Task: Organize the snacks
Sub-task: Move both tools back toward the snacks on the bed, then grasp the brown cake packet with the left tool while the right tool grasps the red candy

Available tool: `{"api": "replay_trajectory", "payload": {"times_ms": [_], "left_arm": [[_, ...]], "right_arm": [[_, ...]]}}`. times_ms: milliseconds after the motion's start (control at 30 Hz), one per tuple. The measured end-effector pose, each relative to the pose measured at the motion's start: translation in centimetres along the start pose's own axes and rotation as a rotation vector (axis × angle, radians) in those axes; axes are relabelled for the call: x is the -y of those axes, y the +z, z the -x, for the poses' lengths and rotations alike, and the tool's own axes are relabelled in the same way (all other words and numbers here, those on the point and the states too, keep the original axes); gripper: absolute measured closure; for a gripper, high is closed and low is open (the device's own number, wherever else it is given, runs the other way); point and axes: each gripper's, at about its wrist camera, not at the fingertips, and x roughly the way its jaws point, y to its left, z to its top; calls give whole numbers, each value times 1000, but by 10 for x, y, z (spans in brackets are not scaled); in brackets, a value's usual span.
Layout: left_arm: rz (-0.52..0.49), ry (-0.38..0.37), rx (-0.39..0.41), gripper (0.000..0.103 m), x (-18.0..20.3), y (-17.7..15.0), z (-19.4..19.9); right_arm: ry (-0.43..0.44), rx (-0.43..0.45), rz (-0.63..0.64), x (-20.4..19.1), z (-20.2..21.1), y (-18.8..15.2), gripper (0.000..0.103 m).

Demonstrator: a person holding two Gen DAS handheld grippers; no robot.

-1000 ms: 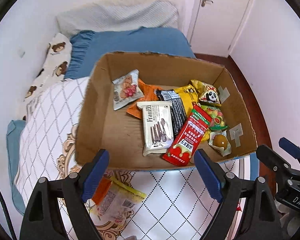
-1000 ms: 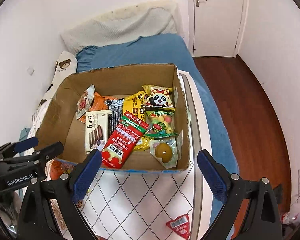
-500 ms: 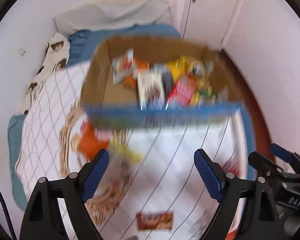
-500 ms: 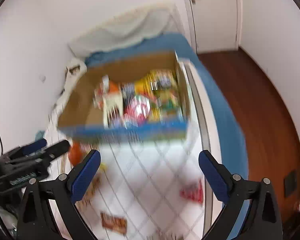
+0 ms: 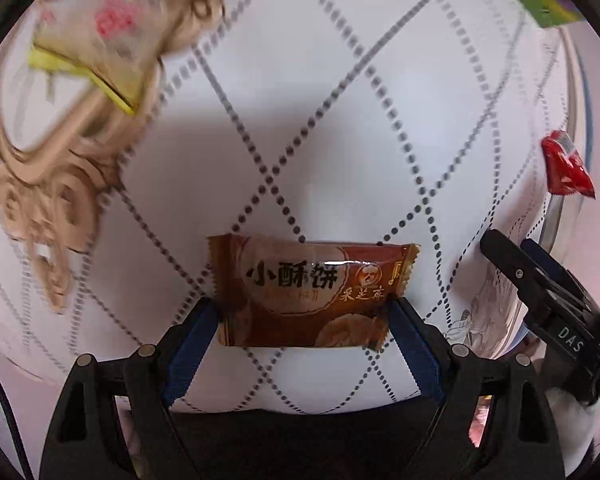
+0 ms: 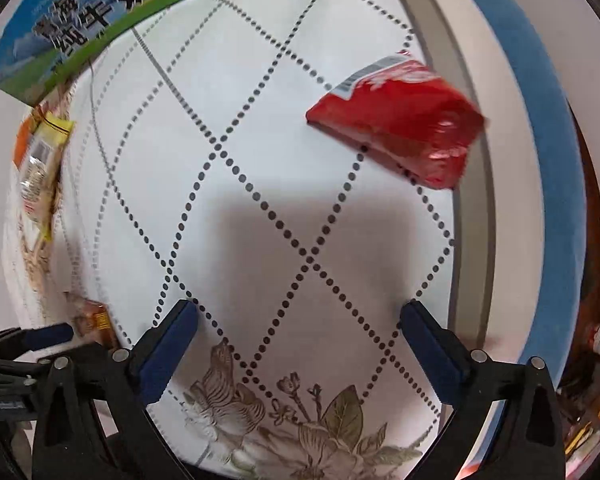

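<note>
Left wrist view. The left claw (image 5: 302, 322) is hanging point-down over a white quilted bed cover with a dotted diamond pattern (image 5: 340, 100). Its two blue pads are standing released, one at either short end of a brown foil-wrapped biscuit packet with white lettering (image 5: 308, 294) that is lying flat on the cover; whether the pads are touching the wrapper cannot be told. A pale, yellow-edged snack pouch (image 5: 96, 36), blurred, is lying at the upper left, and a small red foil sachet (image 5: 566, 168) is resting well apart at the right, near the cover's edge. The right claw's black body is showing at the lower right.

Right wrist view. The right claw (image 6: 298, 330) is opening, with only bare cover between its pads. The red sachet (image 6: 396, 128) is lying ahead and to the right, clear of the pads. The blue and green printed wall of a cardboard box (image 6: 84, 20) is crossing the upper left.

Handling note. The step in hand appears to be a pickup of one loose snack per claw for the box. The left should close squarely on the packet's ends, gently, since the foil will likely buckle. The right needs to travel forward until the sachet is sitting centred before closing.
</note>
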Motion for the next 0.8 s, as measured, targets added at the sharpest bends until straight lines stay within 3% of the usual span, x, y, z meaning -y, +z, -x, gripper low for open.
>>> {"api": "replay_trajectory", "payload": {"times_ms": [267,300,333,400,533,600,700,800], "left_arm": [[-12,39,24,16,23,2,-6],[-19,36,22,16,33,1,-10],[-20,37,19,16,38,0,-11],[-25,35,10,16,43,0,-14],[-14,31,22,16,50,2,-16],[-18,30,45,22,43,7,-9],[-56,48,70,30,53,4,-2],[-74,56,98,31,60,4,5]], "right_arm": [[29,-64,17,12,-8,4,0],[30,-34,23,12,0,2,12],[29,3,48,11,13,-2,36],[51,55,50,14,38,-9,49],[93,189,-54,39,85,-8,49],[93,218,-86,46,96,8,49],[72,216,-92,53,94,35,49],[57,202,-67,55,79,62,49]]}}
